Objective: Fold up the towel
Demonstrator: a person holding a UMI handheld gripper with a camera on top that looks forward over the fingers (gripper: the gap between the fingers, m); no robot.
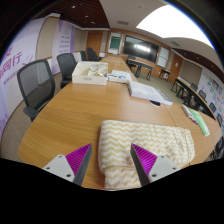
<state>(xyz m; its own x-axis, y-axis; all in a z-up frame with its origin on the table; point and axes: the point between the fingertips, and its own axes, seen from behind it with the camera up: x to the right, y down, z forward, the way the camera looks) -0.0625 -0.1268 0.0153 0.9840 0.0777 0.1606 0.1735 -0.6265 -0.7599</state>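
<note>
A cream towel [140,143] with a pale zigzag pattern lies bunched on the wooden table [70,115], with a doubled edge toward me. My gripper [112,163] hovers over the towel's near end with its fingers wide apart. The towel's near left part lies between the two magenta pads [80,157], with a gap at either side. Neither finger presses on the cloth. The towel's near edge drops out of sight below the fingers.
Beyond the towel lie a white flat box [148,92] and a cream tray-like container [91,72]. A green object [201,122] rests by the table's right side. Office chairs [37,86] line the left side. A screen [139,47] hangs on the far wall.
</note>
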